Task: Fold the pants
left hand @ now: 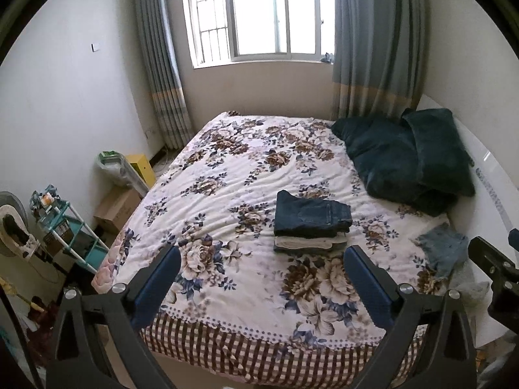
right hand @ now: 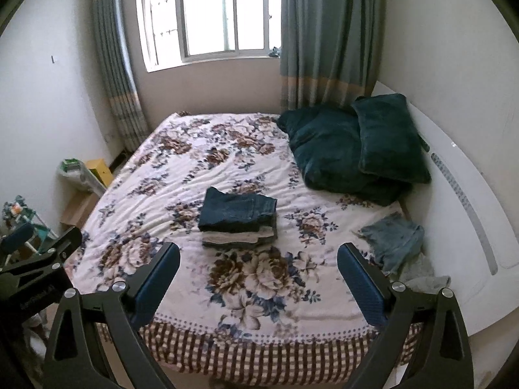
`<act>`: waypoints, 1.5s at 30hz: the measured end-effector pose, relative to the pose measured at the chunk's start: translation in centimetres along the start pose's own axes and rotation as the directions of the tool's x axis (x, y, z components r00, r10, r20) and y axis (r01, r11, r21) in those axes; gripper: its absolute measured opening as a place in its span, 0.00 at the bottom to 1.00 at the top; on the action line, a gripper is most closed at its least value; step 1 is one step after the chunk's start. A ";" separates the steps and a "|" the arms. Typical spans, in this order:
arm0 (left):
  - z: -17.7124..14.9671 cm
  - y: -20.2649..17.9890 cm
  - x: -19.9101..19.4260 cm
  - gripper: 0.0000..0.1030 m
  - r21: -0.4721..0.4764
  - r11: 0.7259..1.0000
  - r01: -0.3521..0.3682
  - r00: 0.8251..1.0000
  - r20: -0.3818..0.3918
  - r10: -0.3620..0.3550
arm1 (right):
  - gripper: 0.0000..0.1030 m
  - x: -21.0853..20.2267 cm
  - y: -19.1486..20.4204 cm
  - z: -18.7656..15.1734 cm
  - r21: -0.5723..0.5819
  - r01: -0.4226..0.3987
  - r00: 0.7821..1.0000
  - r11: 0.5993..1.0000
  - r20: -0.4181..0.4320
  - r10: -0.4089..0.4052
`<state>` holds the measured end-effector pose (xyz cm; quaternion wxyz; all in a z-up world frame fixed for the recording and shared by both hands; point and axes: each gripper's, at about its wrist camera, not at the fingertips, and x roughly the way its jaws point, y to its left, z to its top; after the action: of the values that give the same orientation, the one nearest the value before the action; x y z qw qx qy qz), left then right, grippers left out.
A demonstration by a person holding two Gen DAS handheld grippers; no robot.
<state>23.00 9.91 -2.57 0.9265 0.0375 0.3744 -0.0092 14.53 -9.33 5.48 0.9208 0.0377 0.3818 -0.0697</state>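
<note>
While both hand-held grippers hang back over the foot of the bed, nothing is being handled: the left gripper (left hand: 262, 256) has its blue-padded fingers spread wide with only air between them, and the right gripper (right hand: 259, 253) stands equally wide apart and empty. Out on the white floral bedspread (left hand: 227, 175), near the middle, sits a neat stack of folded pants (right hand: 238, 222), a dark blue denim pair on top and paler, grey-and-cream pieces beneath, its edges squared. That part of the job looks done. Left to do, by my reading, is the crumpled light blue denim garment (right hand: 394, 238) lying unfolded near the right edge of the bed, just beside the white curved headboard (right hand: 464, 194) and partly over some grey cloth (right hand: 421, 274); whether it is pants or shorts is hard to tell. Two dark teal velvet pillows (left hand: 408, 155) lie heaped at the far right corner, well apart from the stack.
</note>
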 end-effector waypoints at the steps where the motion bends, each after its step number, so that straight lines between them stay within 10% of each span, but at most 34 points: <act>1: 0.2 -0.2 0.6 1.00 0.000 1.000 0.003 1.000 -0.003 -0.003 | 0.97 0.7 0.0 0.4 0.003 0.001 1.000 1.000 0.000 -0.001; 14: 1.3 -1.9 4.6 1.00 0.025 1.000 -0.008 0.999 -0.048 0.009 | 0.97 7.8 -0.2 1.5 0.012 0.030 0.998 0.999 -0.049 -0.029; 45: 1.7 -2.2 5.3 1.00 0.009 1.000 -0.013 0.999 -0.039 0.013 | 0.97 9.4 0.2 1.1 0.015 0.024 0.999 1.000 -0.049 -0.023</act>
<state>27.93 7.61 -5.15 0.9188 0.0443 0.3923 -0.0040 21.93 -10.22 -0.37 0.9100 0.0420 0.4042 -0.0825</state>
